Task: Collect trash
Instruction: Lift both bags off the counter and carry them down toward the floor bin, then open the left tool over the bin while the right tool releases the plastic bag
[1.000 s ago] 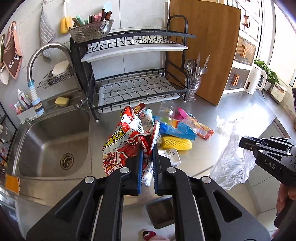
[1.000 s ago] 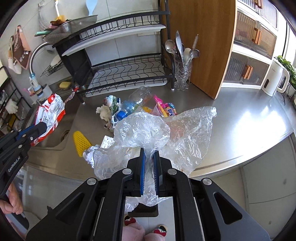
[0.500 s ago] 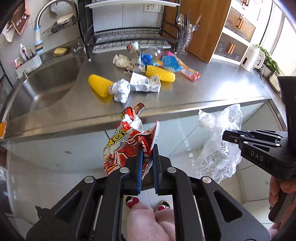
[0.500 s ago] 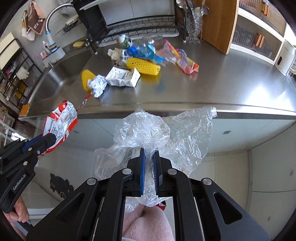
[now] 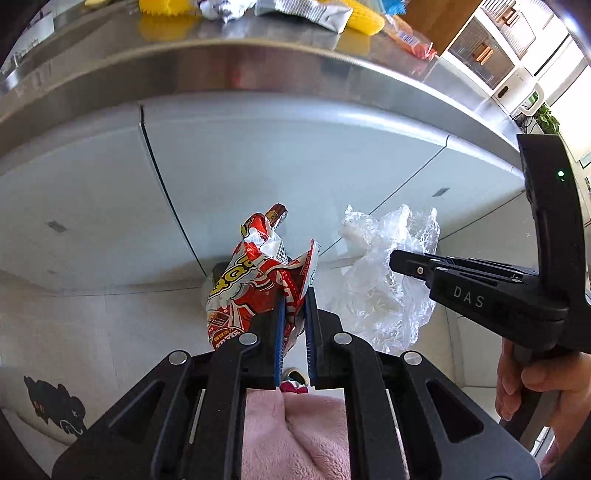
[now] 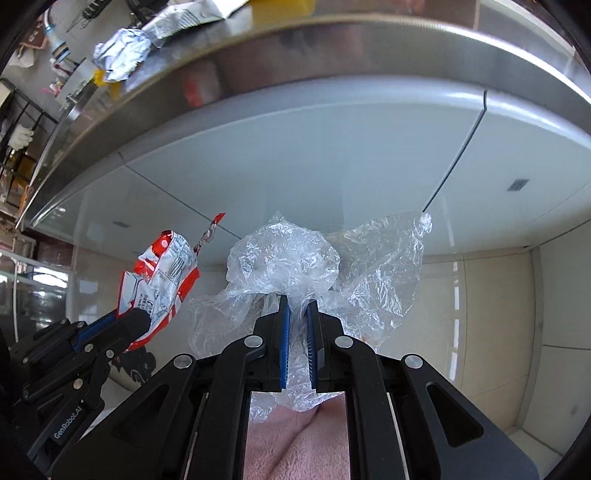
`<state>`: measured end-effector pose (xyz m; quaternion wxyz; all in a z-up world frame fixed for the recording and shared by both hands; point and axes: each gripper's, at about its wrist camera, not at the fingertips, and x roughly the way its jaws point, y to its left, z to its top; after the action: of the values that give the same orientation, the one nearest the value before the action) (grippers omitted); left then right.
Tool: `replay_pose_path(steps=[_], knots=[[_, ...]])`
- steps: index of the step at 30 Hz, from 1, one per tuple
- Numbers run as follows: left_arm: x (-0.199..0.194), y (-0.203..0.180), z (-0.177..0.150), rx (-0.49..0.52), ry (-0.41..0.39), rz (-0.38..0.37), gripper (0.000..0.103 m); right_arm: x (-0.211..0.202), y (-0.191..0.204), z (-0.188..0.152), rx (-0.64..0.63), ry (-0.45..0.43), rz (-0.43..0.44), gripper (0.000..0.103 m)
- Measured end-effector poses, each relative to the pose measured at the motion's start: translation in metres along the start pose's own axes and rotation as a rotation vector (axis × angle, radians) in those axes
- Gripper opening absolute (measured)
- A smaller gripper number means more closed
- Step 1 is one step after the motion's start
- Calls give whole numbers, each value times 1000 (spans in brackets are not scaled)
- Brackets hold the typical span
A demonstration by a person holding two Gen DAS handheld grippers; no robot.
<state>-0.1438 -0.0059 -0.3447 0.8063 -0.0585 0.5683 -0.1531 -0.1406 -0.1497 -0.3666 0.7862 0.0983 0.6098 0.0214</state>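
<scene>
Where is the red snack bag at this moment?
The red snack bag is clamped in the left gripper, held below the counter edge in front of the cabinet doors. The clear plastic bag in the right gripper hangs on its right.

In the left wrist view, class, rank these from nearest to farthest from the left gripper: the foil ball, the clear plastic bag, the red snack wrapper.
1. Red snack wrapper: clamped between the left gripper fingers.
2. Clear plastic bag: to the right, below the counter, held by the right gripper.
3. Foil ball: up on the counter, far ahead.
</scene>
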Motion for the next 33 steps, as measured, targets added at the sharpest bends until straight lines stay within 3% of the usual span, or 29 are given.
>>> replay_pose_path(steps=[4,15,25,26,28,29,31,33], knots=[[49,21,-7,-46,40,-46,8,56,-17,0,55,73,-16,10],[167,47,-15,-24,212,-41,8,180,-32,7,109,200,-59,10],[198,56,-17,-58,263,-72,13,214,-37,10,209,240,-12,15],[198,57,-16,-65,265,-70,14,215,-39,10,222,247,-8,18],[192,53,-11,-76,271,-71,19,213,-48,9,252,242,1,57],[190,53,-10,-76,272,-71,19,216,-50,10,261,229,-1,62],[185,52,-9,-66,273,-67,21,214,-51,12,263,218,-6,62],[188,51,-10,-60,269,-61,31,214,-54,14,268,220,3,61]])
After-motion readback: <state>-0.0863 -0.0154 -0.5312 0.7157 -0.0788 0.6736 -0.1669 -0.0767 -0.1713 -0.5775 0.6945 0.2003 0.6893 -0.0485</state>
